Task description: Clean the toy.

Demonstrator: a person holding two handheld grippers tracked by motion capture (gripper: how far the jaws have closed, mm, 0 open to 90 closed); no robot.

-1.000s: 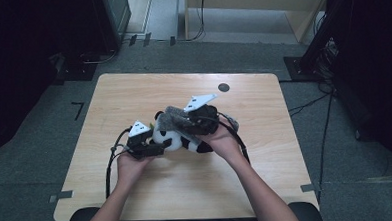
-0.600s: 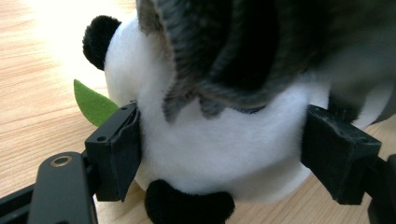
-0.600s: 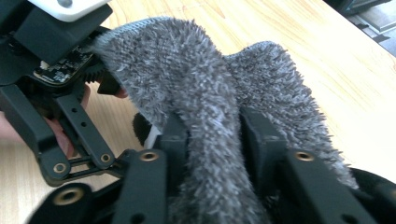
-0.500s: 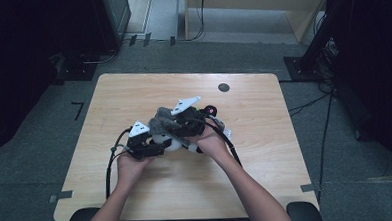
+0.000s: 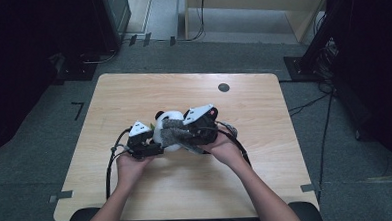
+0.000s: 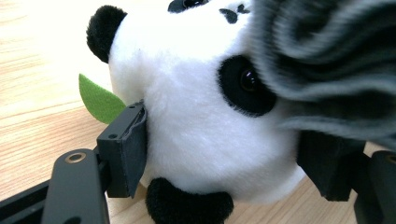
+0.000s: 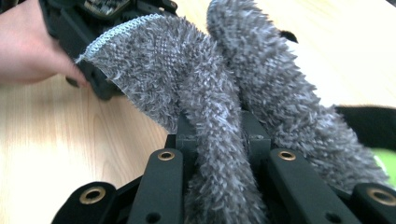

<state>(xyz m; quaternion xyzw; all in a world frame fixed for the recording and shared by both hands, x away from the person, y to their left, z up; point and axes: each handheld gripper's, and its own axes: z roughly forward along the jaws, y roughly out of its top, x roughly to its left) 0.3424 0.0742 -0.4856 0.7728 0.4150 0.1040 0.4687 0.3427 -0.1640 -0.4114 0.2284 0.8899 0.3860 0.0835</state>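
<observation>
A black-and-white panda plush [image 5: 165, 126] lies on the wooden table [image 5: 133, 93], a green felt leaf [image 6: 98, 100] at its side. My left gripper [image 5: 154, 143] has its jaws on either side of the panda's head [image 6: 205, 130]. They have just been closing, and the pads now press into the fur. A grey fuzzy cloth [image 7: 187, 74] is pinched between the jaws of my right gripper [image 7: 219, 135], which is shut on it. This cloth [image 6: 327, 60] drapes over the top of the panda's head, beside one eye. From above, my right gripper [image 5: 190, 133] sits just right of the plush.
A small dark round hole [image 5: 223, 87] marks the table's far side. Cables trail from both grippers toward the person. A hand [image 7: 28, 46] on the left gripper is close behind the cloth. Dark equipment and cables stand on the floor around the table.
My right gripper has come down and slightly left with the grey cloth, laying it over the panda's head. The left gripper has stayed in place on the plush.
</observation>
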